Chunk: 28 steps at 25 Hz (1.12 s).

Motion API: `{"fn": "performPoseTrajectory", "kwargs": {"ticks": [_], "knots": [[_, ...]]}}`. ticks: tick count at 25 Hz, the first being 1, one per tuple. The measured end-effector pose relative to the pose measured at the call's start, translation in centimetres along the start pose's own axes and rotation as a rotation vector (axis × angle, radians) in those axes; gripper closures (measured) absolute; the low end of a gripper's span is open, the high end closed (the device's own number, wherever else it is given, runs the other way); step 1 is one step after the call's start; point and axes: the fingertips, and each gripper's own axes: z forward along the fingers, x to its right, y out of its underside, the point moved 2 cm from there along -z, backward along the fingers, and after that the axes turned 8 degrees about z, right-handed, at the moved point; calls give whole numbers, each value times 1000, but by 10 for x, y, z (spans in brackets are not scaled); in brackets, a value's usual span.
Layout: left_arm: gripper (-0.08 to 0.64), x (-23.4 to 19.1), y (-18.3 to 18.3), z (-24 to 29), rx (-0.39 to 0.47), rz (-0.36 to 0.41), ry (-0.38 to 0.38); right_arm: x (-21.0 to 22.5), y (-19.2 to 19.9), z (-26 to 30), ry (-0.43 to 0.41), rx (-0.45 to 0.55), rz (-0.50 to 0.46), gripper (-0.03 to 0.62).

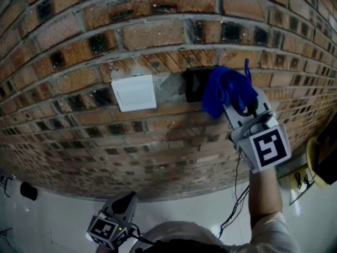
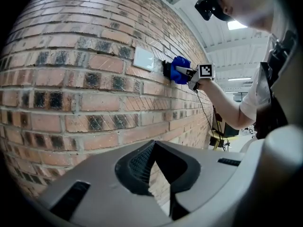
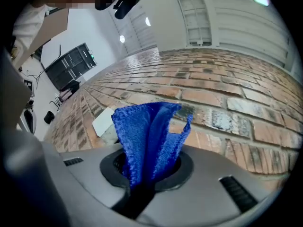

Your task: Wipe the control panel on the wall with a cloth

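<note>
1. Brick wall (image 1: 158,30): fills the space ahead of both sets of jaws. It is rigid and rough, so I'd expect it to snag fibres if the wipe strays off the panel.
2. Right gripper (image 1: 243,108): raised to the wall, with its jaws clamped together on a bunched fold of cloth. The rest of the cloth fans out past the fingertips.
3. Left gripper (image 2: 154,148): low and well apart from the panel. Its jaws meet at the tips with nothing between them, only bare brick ahead.
4. Blue cloth (image 1: 221,88): gripped between the right jaws, with its loose end beyond the tips lying against the wall at the panel's right edge.
   - It looks like terry or microfibre, which is probably light, soft and limp with a grippy nap.
   - It can't push on its own, so the jaw tips behind it have to give the pressure.
   - The best hold is a thick gathered fold set deep in the jaws, as it is now. A thin corner would likely slip out.
5. White plate (image 1: 134,93): on the wall to the left of the right jaws, just past the panel. It is not touched by the cloth.
6. Control panel (image 1: 195,86): a dark unit set in the wall straight ahead of the right jaws and partly covered by the cloth.
   - It is fixed and hard, likely with a smooth face, so light, even strokes should suit it.
   - How much of it is already wiped can't be told.
</note>
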Motion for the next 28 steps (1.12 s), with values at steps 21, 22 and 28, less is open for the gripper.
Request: {"fn": "performPoseTrajectory", "kwargs": {"ticks": [21, 22, 28], "knots": [[558, 7, -3, 5, 10, 0, 19, -13, -14, -14, -49, 50, -14, 503], [558, 6, -2, 3, 11, -2, 16, -26, -16, -7, -83, 53, -16, 503], [558, -3, 3, -10, 18, -11, -12, -75, -17, 33, -153, 39, -9, 503]]}}
